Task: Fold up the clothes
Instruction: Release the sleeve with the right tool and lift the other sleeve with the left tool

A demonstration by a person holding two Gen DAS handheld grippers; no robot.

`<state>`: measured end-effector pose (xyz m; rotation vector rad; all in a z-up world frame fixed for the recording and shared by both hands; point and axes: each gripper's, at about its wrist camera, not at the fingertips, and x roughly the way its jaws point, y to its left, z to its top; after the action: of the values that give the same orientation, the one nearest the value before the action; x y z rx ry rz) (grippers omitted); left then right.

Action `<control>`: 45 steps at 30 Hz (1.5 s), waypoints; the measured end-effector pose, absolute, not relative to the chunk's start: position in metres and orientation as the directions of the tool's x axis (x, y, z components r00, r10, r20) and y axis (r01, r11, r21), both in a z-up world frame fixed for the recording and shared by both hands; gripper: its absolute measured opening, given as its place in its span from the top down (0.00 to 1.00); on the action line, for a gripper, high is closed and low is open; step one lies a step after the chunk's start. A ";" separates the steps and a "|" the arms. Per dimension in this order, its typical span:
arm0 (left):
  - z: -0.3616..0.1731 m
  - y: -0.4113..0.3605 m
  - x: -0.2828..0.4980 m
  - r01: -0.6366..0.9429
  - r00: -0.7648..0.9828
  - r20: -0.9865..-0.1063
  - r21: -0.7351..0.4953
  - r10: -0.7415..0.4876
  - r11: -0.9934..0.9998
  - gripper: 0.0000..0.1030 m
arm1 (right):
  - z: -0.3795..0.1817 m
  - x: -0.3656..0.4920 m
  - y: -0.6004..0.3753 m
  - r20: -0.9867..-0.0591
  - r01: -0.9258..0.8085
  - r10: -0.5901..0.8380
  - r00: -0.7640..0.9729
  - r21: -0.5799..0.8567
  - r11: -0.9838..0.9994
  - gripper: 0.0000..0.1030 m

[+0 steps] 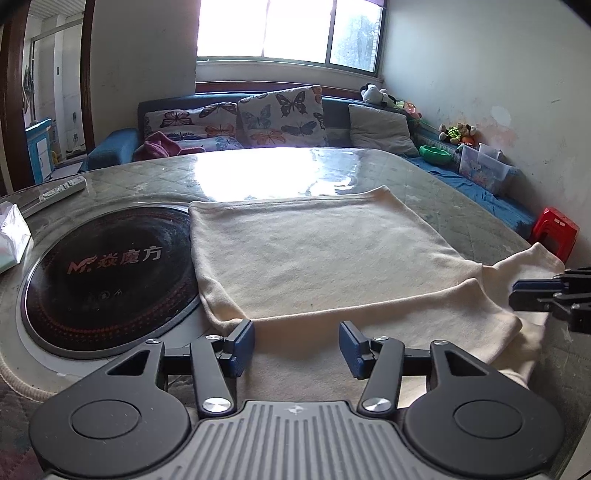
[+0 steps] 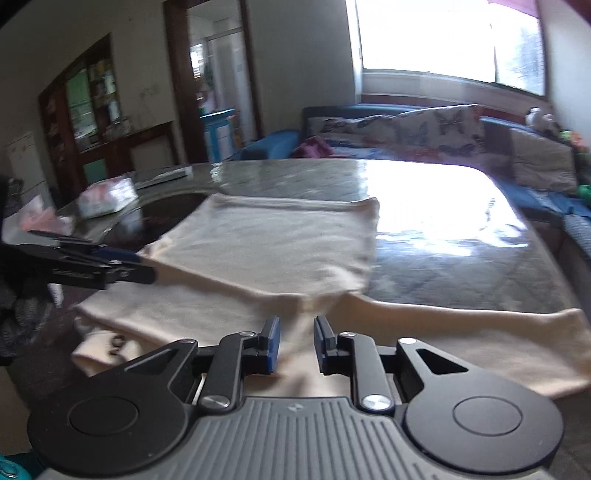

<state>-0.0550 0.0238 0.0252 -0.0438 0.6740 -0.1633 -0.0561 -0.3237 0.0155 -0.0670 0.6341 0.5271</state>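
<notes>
Closest in, the left claw [image 1: 297, 349] sits low over the near edge of the cream garment [image 1: 317, 258], its blue-padded jaws spread wide with nothing between them. The right claw [image 2: 296, 345] hangs just above the same cloth further along, jaws parted by a narrower gap and empty too; the cloth passes under it rather than into its grip. From the left side the right claw shows side-on at the garment's right end, beside a sleeve [image 1: 528, 266] that trails off toward the tabletop's edge.

The garment lies spread flat on the glass-covered tabletop [image 1: 280, 173], its near part doubled over into a long fold. Its left edge laps the rim of a round black cooktop [image 1: 110, 277] set into the surface. Left of that is a tissue pack [image 1: 13, 240], and beyond it a remote control [image 1: 62, 186].

Further back, a blue sofa with butterfly cushions [image 1: 282, 116] runs under a bright window [image 1: 288, 31], and a red stool [image 1: 556, 230] stands off to the right.
</notes>
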 end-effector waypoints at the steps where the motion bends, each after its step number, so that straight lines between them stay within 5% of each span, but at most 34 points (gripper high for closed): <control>1: 0.026 0.021 -0.055 0.143 0.770 -0.615 -0.093 -0.170 0.985 0.46 | 0.016 -0.055 -0.329 -0.582 -0.474 0.436 0.687 0.096 0.875 0.80; 10: 0.032 -0.005 -0.055 0.196 0.762 -0.613 -0.086 -0.207 0.977 0.40 | 0.007 -0.039 -0.443 -0.601 -0.064 0.085 0.795 0.056 0.996 0.80; 18: 0.035 -0.026 -0.052 0.231 0.749 -0.624 -0.070 -0.223 0.971 0.34 | -0.010 -0.029 -0.489 -0.617 0.110 -0.032 0.786 0.090 0.990 0.70; 24: 0.032 -0.040 -0.050 0.247 0.732 -0.642 -0.065 -0.230 0.967 0.32 | -0.016 -0.023 -0.491 -0.606 0.118 -0.022 0.795 0.119 0.986 0.71; 29: 0.031 -0.051 -0.049 0.261 0.723 -0.650 -0.058 -0.235 0.964 0.30 | -0.010 -0.026 -0.491 -0.582 0.095 0.008 0.813 0.146 0.985 0.92; 45: 0.024 -0.057 -0.047 0.289 0.710 -0.651 -0.076 -0.267 0.954 0.27 | 0.087 -0.054 -0.461 -0.401 -0.170 0.239 0.884 0.201 0.965 0.95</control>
<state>-0.0469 -0.0570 0.0245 0.0318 0.7175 -0.3083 -0.0536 -0.4606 0.0872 0.1622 0.4370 0.2134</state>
